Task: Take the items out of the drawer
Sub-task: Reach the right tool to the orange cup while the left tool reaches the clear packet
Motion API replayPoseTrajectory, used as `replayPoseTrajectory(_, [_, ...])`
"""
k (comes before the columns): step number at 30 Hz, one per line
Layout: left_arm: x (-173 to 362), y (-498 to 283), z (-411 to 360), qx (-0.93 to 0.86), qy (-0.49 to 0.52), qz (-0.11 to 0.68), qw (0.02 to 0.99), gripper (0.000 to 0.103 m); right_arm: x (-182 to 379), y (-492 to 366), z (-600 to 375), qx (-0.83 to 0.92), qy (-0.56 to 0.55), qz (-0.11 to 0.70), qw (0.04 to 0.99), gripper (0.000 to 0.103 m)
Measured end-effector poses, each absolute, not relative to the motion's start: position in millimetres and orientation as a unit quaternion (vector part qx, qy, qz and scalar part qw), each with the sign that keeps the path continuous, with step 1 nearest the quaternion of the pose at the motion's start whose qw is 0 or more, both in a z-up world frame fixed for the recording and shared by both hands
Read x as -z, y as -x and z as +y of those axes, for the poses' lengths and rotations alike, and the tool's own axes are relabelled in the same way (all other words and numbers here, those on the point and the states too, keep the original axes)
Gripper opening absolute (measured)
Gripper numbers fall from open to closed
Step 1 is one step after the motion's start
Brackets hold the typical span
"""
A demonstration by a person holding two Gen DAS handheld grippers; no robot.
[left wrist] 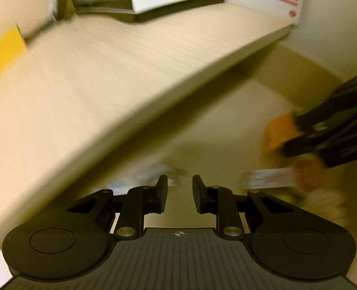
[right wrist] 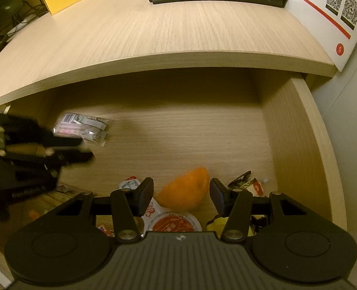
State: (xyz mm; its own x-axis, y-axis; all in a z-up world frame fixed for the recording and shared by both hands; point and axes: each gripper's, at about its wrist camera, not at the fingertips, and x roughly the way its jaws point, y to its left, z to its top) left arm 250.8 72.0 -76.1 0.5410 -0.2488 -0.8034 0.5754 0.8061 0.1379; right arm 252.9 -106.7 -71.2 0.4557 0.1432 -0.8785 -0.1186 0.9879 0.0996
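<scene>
Orange fruit (right wrist: 187,189) sits unlifted between the open right hand-held gripper (right wrist: 181,194) jaws, packet (right wrist: 82,129) just beyond the empty, parted left hand-held gripper (left wrist: 180,192), all inside drawer (right wrist: 296,130); table (right wrist: 154,29) bears no drawer items.

- A white box (right wrist: 323,17) on the counter (right wrist: 154,36) is showing two QR codes (right wrist: 344,7), a red stripe and a round red logo (right wrist: 339,49); no words can be made out.
- A round lid (right wrist: 173,222) in the drawer is bearing red print, too small to read.
</scene>
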Motion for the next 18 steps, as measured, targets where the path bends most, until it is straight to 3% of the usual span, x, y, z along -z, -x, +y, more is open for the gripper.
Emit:
replayPoseTrajectory(8, [93, -289, 96, 0.182, -0.125, 0.445, 0.868, 0.021, 69, -251, -107, -0.079, -0.02, 0.514, 0.854, 0.052])
replayPoseTrajectory(11, [99, -294, 95, 0.195, -0.102, 0.466, 0.857, 0.027, 69, -251, -106, -0.079, -0.02, 0.513, 0.855, 0.051])
replayPoseTrajectory(18, [100, -287, 84, 0.247, -0.07, 0.485, 0.836, 0.029, 67, -250, -105, -0.079, -0.021, 0.511, 0.856, 0.052])
